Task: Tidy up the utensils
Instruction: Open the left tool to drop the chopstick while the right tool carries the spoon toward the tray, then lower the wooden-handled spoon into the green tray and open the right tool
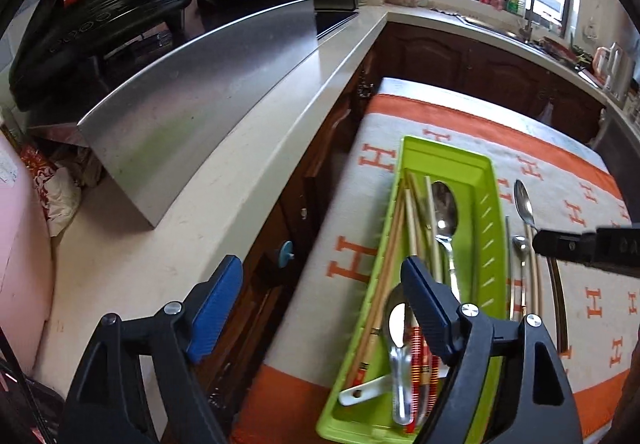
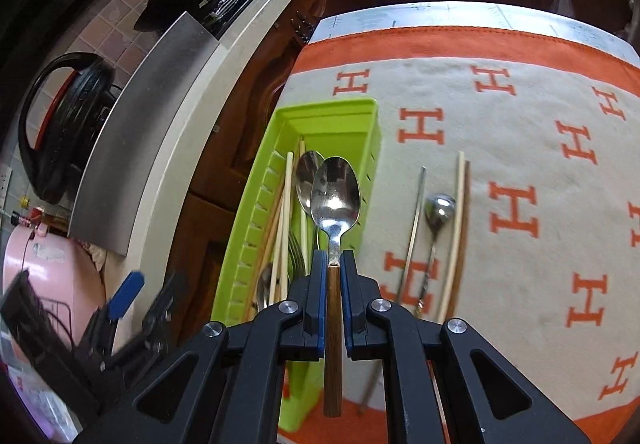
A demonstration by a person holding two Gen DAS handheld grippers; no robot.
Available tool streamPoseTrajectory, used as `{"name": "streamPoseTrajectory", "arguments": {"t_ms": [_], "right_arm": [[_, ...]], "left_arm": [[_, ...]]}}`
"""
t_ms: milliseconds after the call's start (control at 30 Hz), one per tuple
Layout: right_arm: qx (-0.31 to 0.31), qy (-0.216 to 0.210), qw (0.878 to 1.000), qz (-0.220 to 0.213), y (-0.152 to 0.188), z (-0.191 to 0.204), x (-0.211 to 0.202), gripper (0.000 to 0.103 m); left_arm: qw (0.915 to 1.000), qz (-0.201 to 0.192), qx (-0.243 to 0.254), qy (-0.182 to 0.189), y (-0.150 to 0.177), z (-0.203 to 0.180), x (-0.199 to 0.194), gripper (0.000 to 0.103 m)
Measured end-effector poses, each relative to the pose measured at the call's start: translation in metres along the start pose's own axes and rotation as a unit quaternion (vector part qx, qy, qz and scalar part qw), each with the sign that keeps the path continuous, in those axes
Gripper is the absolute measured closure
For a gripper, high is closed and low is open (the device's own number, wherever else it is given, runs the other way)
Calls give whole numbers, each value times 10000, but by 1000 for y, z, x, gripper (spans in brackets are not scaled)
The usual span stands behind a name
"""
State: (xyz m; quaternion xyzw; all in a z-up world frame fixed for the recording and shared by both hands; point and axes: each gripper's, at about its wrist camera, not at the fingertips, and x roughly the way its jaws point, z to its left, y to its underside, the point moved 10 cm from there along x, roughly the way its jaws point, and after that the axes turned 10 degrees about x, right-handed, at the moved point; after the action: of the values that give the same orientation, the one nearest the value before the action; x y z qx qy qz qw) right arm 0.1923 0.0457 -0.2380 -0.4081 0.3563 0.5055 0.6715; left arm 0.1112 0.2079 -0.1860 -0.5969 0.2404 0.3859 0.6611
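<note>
Right gripper clamped on a spoon with a wooden handle, pads pinching the neck just where metal meets wood, bowl up and forward, handle hanging down past the fingers. The spoon is lifted, held above the right edge of the green tray. Left gripper jaws wide apart, nothing between them, one blue pad over the counter, the other over the tray. Tray sits on an orange-and-cream towel printed with H letters. Inside the tray: wooden chopsticks, a metal spoon, a shiny ladle-type spoon, a white ceramic spoon, red-patterned chopsticks. Still on the towel right of the tray: a small spoon, a metal chopstick, pale chopsticks. Steel panel stands on the counter, black cooker behind it.
</note>
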Motion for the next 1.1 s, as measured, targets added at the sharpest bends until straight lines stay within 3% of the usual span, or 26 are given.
{"name": "streamPoseTrajectory", "arguments": {"t_ms": [433,1100], "right_arm": [[393,304,9988,-20,-46,-3,60,96],[186,128,9997,-44,-29,1,39,89]], "left_arm": [[9996,213,157,12,8,-6,20,23],[9991,412,82,14,15,-8,31,23]]}}
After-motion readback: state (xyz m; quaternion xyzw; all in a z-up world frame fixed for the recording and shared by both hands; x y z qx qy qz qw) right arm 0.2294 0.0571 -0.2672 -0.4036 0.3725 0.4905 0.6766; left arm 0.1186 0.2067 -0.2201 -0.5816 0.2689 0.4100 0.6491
